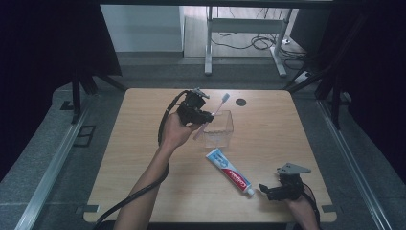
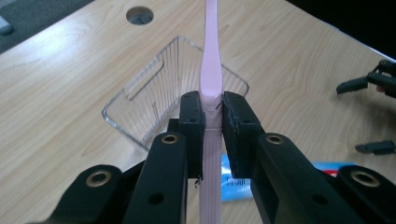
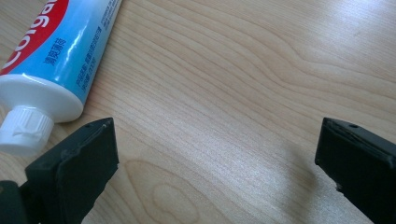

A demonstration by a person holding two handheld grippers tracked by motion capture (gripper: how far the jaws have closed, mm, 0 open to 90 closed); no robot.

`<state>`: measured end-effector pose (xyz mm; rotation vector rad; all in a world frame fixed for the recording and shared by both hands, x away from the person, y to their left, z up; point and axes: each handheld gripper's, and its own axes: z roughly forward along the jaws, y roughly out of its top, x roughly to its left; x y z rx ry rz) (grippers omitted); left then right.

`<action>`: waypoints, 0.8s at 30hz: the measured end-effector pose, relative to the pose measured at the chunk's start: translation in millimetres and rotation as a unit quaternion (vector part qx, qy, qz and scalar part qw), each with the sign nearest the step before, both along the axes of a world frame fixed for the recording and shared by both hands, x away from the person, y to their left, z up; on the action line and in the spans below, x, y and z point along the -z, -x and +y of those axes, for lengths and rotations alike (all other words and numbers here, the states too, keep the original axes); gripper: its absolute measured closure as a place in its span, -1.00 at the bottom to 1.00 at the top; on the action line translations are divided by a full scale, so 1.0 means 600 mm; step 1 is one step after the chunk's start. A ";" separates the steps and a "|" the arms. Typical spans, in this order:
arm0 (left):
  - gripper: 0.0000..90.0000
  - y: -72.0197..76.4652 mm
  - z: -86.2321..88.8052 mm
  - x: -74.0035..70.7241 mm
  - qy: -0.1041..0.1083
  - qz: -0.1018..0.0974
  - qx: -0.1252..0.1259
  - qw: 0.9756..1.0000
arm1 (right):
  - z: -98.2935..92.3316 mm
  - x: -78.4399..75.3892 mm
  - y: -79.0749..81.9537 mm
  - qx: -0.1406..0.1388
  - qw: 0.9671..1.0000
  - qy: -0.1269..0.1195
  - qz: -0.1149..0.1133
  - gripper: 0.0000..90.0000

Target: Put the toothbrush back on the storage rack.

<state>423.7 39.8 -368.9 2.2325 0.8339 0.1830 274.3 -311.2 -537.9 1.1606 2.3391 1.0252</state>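
— So where is the toothbrush [image 2: 211, 74]?
— Pinched in the left gripper [image 2: 212, 112], above the clear box [image 1: 221, 129].
— And the right gripper [image 3: 215, 158]?
— Spread wide, near the toothpaste [image 3: 56, 51].

On the wooden table [image 1: 143, 158], a clear plastic container [image 1: 219, 129] is sitting near the centre, with a toothpaste tube [image 1: 229, 171] lying just in front of it, cap end toward the right gripper [image 1: 268, 189] at the near right corner. The left gripper [image 1: 205, 118] is hovering at the container's left edge, a toothbrush [image 1: 216, 111] slanting up over it. A cable hole [image 1: 241, 101] is lying behind the container.
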 end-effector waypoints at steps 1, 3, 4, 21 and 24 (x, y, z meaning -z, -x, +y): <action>0.75 -0.002 -0.003 -0.001 0.004 0.000 0.000 1.000 | 0.000 0.000 0.000 0.000 1.000 0.000 0.000 -1.00; 0.75 -0.005 -0.010 -0.002 0.006 -0.003 -0.002 1.000 | 0.000 0.000 0.000 0.000 1.000 0.000 0.000 -1.00; 0.75 -0.007 -0.013 -0.003 0.005 -0.004 -0.001 1.000 | 0.000 0.000 0.000 0.000 1.000 -0.001 0.000 -1.00; 0.75 -0.036 -0.062 0.000 0.019 -0.031 -0.014 0.999 | 0.002 0.001 -0.001 -0.004 1.000 -0.002 0.001 -1.00; 0.75 -0.041 -0.065 0.005 0.019 -0.034 -0.022 0.999 | 0.002 0.001 -0.001 -0.005 1.000 -0.003 0.003 -1.00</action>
